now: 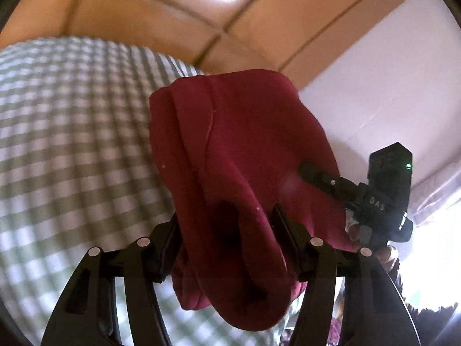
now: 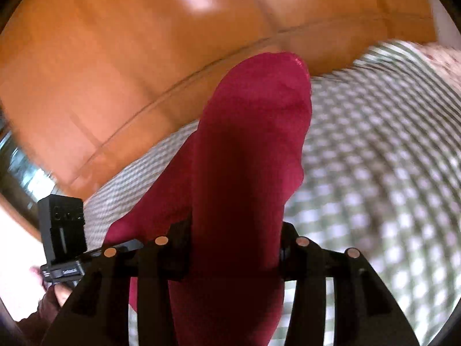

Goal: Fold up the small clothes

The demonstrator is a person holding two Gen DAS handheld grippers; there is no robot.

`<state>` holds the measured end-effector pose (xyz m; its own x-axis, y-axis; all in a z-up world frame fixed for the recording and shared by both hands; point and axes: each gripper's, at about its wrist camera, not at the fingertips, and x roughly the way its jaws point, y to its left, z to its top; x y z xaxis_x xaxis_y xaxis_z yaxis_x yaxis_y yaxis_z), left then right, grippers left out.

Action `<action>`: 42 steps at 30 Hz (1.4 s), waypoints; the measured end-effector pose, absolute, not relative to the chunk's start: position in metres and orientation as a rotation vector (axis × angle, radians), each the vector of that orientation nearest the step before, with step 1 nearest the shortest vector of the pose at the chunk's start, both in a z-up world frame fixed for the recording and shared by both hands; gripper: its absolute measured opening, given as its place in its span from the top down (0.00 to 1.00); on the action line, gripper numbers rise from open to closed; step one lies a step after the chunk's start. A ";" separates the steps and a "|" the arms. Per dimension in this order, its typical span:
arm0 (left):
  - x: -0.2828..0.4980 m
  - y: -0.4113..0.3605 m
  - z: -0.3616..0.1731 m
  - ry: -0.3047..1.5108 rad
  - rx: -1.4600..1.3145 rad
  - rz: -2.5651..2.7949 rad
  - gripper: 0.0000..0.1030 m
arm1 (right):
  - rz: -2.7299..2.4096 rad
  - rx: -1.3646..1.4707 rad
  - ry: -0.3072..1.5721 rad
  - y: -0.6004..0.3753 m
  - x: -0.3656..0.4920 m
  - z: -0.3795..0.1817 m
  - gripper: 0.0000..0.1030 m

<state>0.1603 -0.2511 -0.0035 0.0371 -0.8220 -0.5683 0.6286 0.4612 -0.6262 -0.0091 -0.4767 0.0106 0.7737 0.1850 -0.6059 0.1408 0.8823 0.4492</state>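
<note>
- Step in hand, as I judge it: lifting the dark red knit garment [image 1: 236,155] clear of the green-and-white checked cloth surface [image 1: 72,144] so it can be shaken out or laid flat; no fold shows as made yet, so the task looks to be near its start.
- Left gripper [image 1: 227,230]: its two black fingers stand either side of a thick bunch of the red fabric and press on it; the fabric bulges above and hangs below the pads.
- Right gripper [image 2: 234,248]: likewise clamped on a long hanging fold of the same garment, which fills the gap between its fingers; in the left view its black finger lies against the garment's far side.
- Garment's place: held in the air between the two grippers, above the checked cloth and not resting on it; orange-brown panelled boards [image 2: 144,72] lie beyond.
- Garment's look: soft, thick, matt, with a stitched seam down one face and a rolled edge; bunched and doubled over, its outline not readable, so what kind of garment it is I cannot tell.
- Next move calls for: drawing the two grips apart to spread the fabric, then lowering it flat onto the checked cloth; both views are blurred, so edges must be found first.
</note>
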 end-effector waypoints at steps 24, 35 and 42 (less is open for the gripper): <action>0.129 -0.267 -0.044 0.968 0.030 -0.801 0.13 | -0.381 0.095 0.756 -0.431 -0.039 -0.036 0.58; 0.087 -0.244 -0.014 0.850 0.075 -0.659 0.09 | -0.418 0.123 0.748 -0.413 -0.070 -0.018 0.53; 0.062 -0.221 0.002 0.755 0.084 -0.591 0.04 | -0.440 0.115 0.786 -0.405 -0.075 -0.031 0.48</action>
<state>0.0619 -0.2209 0.0022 0.5747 -0.4748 -0.6665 0.5333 0.8351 -0.1350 -0.0751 -0.4045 -0.0306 0.6211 -0.3402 -0.7061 0.4244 0.9034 -0.0619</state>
